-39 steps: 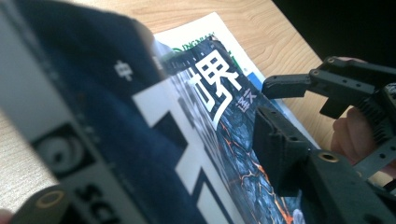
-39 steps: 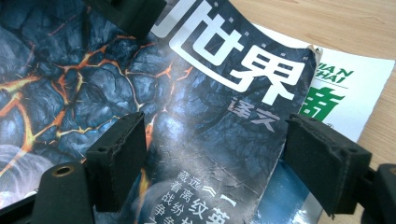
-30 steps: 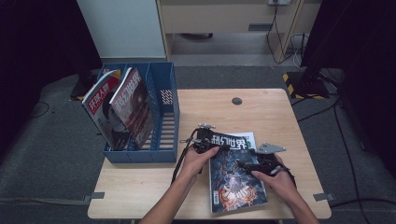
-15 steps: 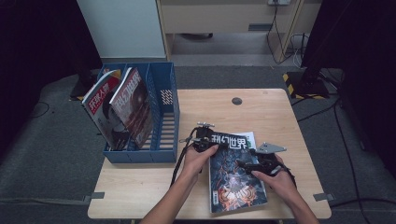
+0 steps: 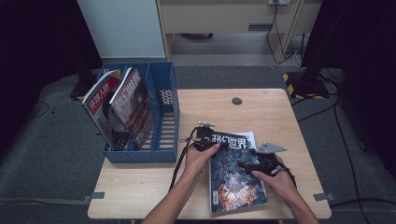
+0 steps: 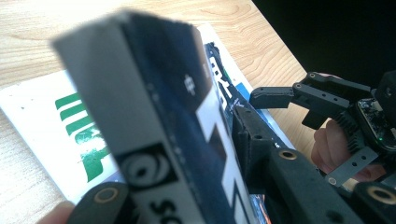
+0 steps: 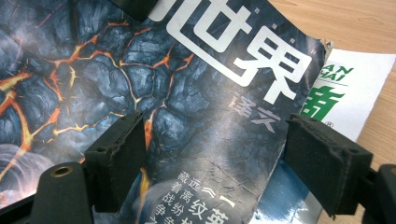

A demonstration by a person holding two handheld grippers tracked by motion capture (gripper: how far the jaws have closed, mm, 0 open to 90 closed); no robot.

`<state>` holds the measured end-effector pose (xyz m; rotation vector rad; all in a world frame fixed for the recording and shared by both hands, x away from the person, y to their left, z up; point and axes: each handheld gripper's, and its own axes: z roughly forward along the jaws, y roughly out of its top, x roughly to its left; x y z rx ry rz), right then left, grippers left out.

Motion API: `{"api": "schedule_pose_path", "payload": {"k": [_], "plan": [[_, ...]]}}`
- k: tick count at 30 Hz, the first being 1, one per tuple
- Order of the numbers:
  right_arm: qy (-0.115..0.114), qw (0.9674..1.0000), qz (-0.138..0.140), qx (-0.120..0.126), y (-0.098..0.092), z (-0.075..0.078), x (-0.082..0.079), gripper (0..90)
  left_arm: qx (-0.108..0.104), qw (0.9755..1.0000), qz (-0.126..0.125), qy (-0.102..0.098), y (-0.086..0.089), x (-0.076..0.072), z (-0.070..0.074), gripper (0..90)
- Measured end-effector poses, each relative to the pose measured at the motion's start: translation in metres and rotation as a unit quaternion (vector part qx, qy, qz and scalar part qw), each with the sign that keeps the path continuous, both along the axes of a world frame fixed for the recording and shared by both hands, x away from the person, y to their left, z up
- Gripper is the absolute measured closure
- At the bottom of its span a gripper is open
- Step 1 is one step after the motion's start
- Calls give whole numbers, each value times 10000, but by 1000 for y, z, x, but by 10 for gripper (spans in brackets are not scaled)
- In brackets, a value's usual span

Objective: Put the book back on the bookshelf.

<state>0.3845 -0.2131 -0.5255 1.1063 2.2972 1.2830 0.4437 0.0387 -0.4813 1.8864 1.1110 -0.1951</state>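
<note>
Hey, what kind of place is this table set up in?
Probably a lab or office workroom: a small wooden table on grey carpet, a blue file rack holding magazines, and loose cables near cabinets behind.

Bare forearms; each black tool [image 5: 205, 140] trails a cable, one [image 5: 247, 164] bearing a grey plate.

The bench [image 5: 261, 112] is pale wood, smooth with fine grain. The magazine [image 7: 187, 116] is shiny paper, creased and worn at the edge. The right claw [image 7: 210, 163] has rough, matt black pads. The rack [image 5: 168, 102] looks like blue plastic.
</note>
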Motion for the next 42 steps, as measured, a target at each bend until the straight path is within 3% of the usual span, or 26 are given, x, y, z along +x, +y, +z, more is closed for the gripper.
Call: {"api": "schedule_pose_path", "payload": {"k": [3,7,11,21,36,42], "plan": [[-33,10000,61,-10,-2,4,-1,207,-100,9999,-18,-70,1,-3,5,783],[-130,9997,66,217,-10,13,-4,208,-182,9994,-114,-268,1,-7,20,797],[-179,9990,-87,401,-23,19,-6,204,-171,9987,-187,-443,1,-8,34,808],[-200,9981,-362,463,-37,21,-3,187,-177,9960,-244,-836,7,-11,56,815],[-36,9963,-815,271,-53,15,2,191,-131,9907,-281,-1327,13,-12,84,821],[26,9950,-985,146,-55,12,3,196,-156,9869,-298,-1576,17,-12,98,822]]}}
